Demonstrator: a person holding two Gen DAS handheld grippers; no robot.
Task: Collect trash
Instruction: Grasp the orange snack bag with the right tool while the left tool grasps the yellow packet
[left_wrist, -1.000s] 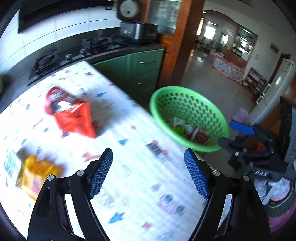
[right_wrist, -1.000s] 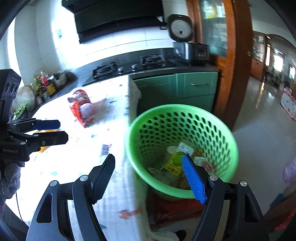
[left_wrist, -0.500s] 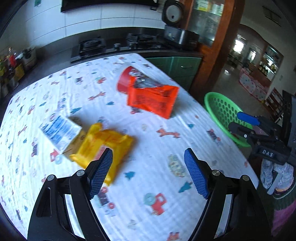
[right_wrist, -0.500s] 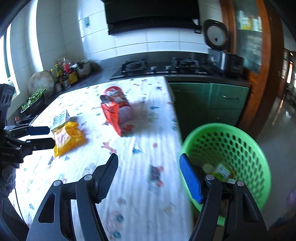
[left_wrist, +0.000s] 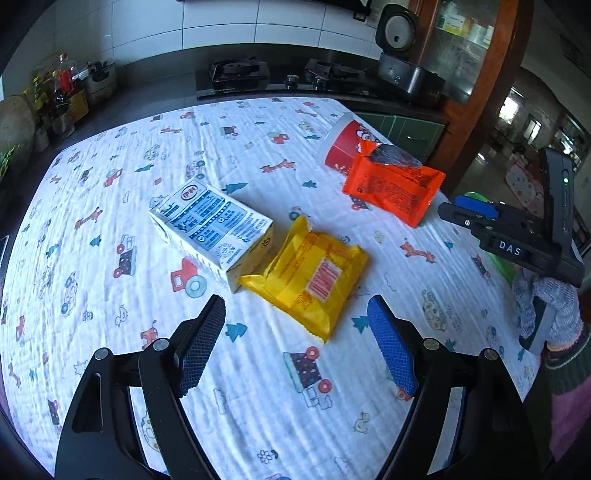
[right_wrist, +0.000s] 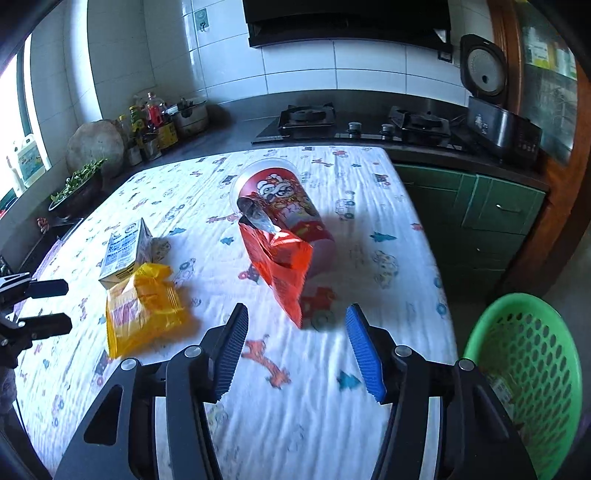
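On the patterned tablecloth lie a yellow snack bag (left_wrist: 310, 280) (right_wrist: 142, 306), a white and blue milk carton (left_wrist: 210, 229) (right_wrist: 125, 253), an orange wrapper (left_wrist: 395, 188) (right_wrist: 282, 266) and a red paper cup (left_wrist: 343, 146) (right_wrist: 284, 203) on its side. My left gripper (left_wrist: 297, 341) hovers open just short of the yellow bag, nothing between its fingers. My right gripper (right_wrist: 295, 350) hangs near the orange wrapper's lower end; its jaws are closing with nothing between them. The green basket (right_wrist: 528, 369) sits low at the table's right edge.
A dark counter with a gas hob (right_wrist: 354, 122), a rice cooker (right_wrist: 495, 110) and bottles (right_wrist: 155, 122) runs behind the table. Green cabinets (right_wrist: 480, 214) stand to the right. A gloved hand (left_wrist: 550, 310) holds the right gripper (left_wrist: 480, 216) at the table's right side.
Both views have swung from the green basket onto the table. The yellow bag and carton now lie before my left gripper, the orange wrapper before my right. The right jaws stand narrower.
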